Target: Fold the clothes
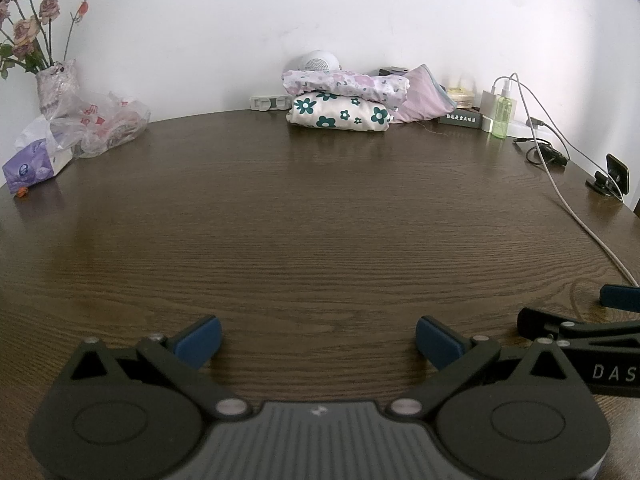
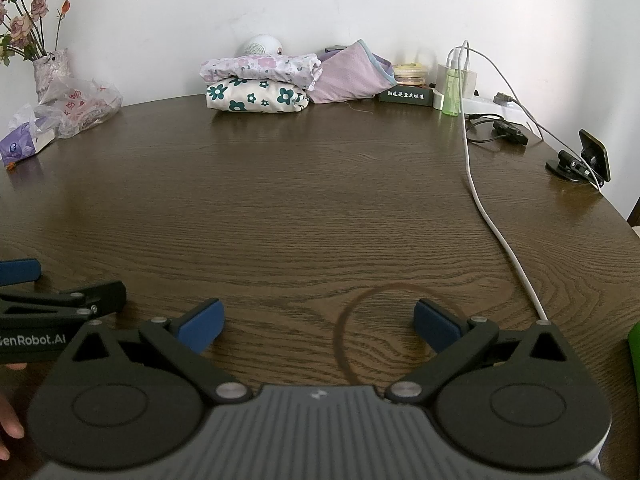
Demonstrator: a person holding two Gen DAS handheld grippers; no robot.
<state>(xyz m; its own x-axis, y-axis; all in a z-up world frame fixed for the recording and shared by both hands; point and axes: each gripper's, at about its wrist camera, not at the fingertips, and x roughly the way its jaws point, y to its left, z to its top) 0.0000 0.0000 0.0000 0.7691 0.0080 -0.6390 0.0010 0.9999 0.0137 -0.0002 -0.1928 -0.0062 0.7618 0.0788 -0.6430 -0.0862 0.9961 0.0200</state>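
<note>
The dark wood-grain table [image 1: 320, 208] lies bare between the grippers and the far wall. Against that wall sits a stack of folded clothes: a cream garment with green flowers [image 1: 340, 116] under a white garment with lilac flowers [image 1: 344, 84], both compact and squared. A pink cloth [image 1: 424, 96] leans on them, loosely bunched and not squared.

Left gripper [image 1: 318, 340] and right gripper [image 2: 318, 328] hover low at the near edge, jaws spread wide, holding nothing.

Hazard: the white charging cable [image 2: 480, 200] trails across the table's right side; a reach toward the pink cloth could snag it and topple the green spray bottle [image 2: 452, 92].
</note>
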